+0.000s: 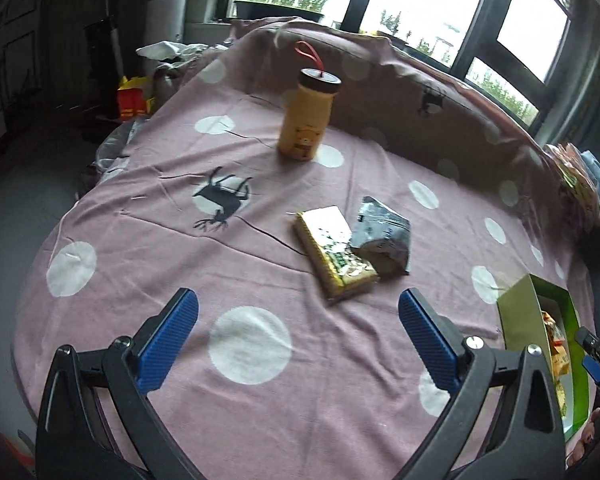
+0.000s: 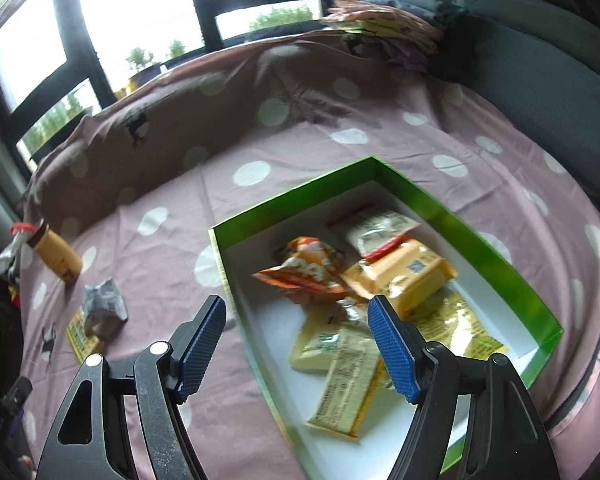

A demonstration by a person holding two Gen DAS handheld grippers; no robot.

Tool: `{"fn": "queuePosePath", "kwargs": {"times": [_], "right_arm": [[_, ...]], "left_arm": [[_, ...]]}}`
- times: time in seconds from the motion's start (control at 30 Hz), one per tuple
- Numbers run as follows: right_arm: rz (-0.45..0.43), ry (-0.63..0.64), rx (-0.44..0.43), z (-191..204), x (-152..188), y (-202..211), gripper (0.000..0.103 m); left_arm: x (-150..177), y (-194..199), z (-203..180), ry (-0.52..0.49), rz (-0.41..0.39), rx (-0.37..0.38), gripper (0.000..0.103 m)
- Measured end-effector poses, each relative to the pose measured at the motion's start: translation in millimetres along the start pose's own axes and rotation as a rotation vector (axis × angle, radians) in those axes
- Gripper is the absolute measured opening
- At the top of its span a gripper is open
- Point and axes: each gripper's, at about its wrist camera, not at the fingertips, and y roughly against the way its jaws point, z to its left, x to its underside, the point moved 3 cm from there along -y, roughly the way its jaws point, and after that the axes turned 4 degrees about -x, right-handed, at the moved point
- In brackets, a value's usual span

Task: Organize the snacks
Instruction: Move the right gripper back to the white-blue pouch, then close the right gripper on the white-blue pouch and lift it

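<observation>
Hand-held gripper on the left (image 1: pixel 298 334) is being held wide open over the bed (image 1: pixel 140 280), nothing between its blue pads, and it's being pointed roughly at the snacks left out on the pink spotted sheet. Hand-held gripper on the right (image 2: pixel 296 344) is being held partly open over the near edge of the box, also empty, so no snack is being carried by either one right now.

Going big to small. The green box (image 2: pixel 500 248) is being used as the collecting spot, sitting on the bed toward the right side, and a pile of packets is already being kept inside: an orange bag (image 2: pixel 304 268), a fat yellow pack (image 2: pixel 408 276), a white one with red trim (image 2: pixel 376 228) at the back and a few flat yellow wrappers (image 2: pixel 340 384) near the front. Out on the sheet, the yellow bottle (image 1: pixel 306 120) with the dark lid and red loop is being left standing well away from the box. Closer in, a gold biscuit pack (image 1: pixel 334 252) is lying flat, with a crumpled silver pouch (image 1: pixel 384 236) touching it and partly lapping over one corner.

So the step looks like the bit between a drop-off and the next pickup. For the next move, the left side is probably best placed: it would need to be brought down over the gold pack or the pouch, and since the two are overlapping, the pouch is likely worth being lifted first. The bottle would call for a wider, side-on grab.
</observation>
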Motion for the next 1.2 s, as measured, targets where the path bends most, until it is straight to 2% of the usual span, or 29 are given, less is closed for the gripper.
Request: {"fn": "queuePosePath", "kwargs": {"times": [0.2,0.3,0.4,0.47,0.6,0.7,0.87,0.9,0.97,1.1,1.2], "right_arm": [[-0.012,0.035,-0.084,44.9,5.6,-0.5,0.074],[0.003,0.086,-0.173,82.8,5.0,-7.0,0.074],[0.075,0.176,-0.281,130.7,2.6,-28.9,0.074],[0.136,0.241,-0.322,162.6,2.0,-52.4,0.074],[0.279,0.268,-0.297,214.9,5.0,-114.6,0.074],[0.328,0.268,-0.289,240.2,6.8,-154.6,0.074],[0.417,0.221,-0.251,251.5,16.7,-203.6,0.074],[0.404,0.209,-0.263,251.2,18.7,-205.4,0.074],[0.361,0.23,-0.27,251.9,23.5,-204.2,0.074],[0.322,0.257,-0.257,247.0,31.7,-191.9,0.057],[0.32,0.238,-0.269,237.0,31.6,-171.0,0.055]], "left_arm": [[-3.7,-10.4,30.3,0.07,0.028,-0.057,0.101],[-4.4,-15.8,42.6,0.099,0.051,-0.084,0.101],[-4.8,-20.2,54.0,0.134,0.07,-0.102,0.101],[-5.2,-22.6,60.9,0.158,0.081,-0.109,0.101],[-5.9,-26.0,68.4,0.184,0.096,-0.12,0.101],[-6.3,-28.5,69.2,0.185,0.109,-0.106,0.101],[-8.7,-30.2,65.1,0.163,0.114,-0.082,0.101],[-8.8,-30.8,64.1,0.16,0.116,-0.078,0.101],[-8.3,-31.9,62.8,0.153,0.121,-0.081,0.101],[-7.8,-30.6,62.5,0.146,0.12,-0.084,0.101],[-8.1,-29.3,61.1,0.148,0.117,-0.077,0.101]]}}
